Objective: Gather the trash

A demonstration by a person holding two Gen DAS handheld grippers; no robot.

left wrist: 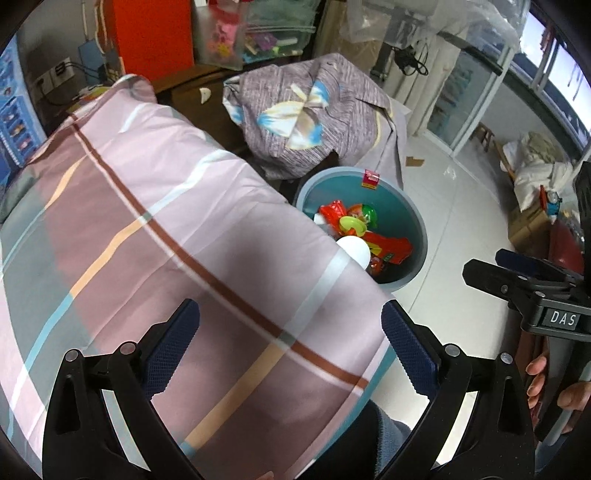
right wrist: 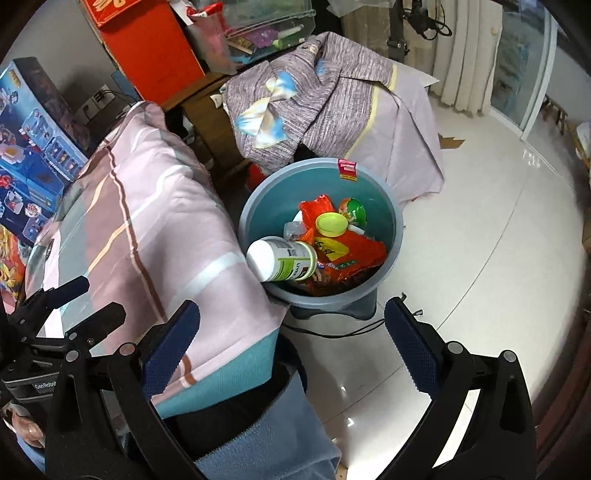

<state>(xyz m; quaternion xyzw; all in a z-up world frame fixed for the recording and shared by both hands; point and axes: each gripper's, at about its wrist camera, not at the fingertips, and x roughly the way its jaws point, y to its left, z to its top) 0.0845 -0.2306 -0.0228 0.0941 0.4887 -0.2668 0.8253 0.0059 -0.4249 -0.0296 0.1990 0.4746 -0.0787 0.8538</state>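
A round blue-grey trash bin stands on the floor beside the bed; it also shows in the left wrist view. Inside lie a white bottle with a green label, orange-red wrappers, a yellow-green lid and a green round piece. My left gripper is open and empty above the plaid bedcover. My right gripper is open and empty, above the bed's corner and the floor, short of the bin. The left gripper also shows in the right wrist view.
A purple-grey cloth bundle is draped over furniture behind the bin. A red box, clear storage bins and toy boxes stand at the back and left. A black cable lies on the white tiled floor.
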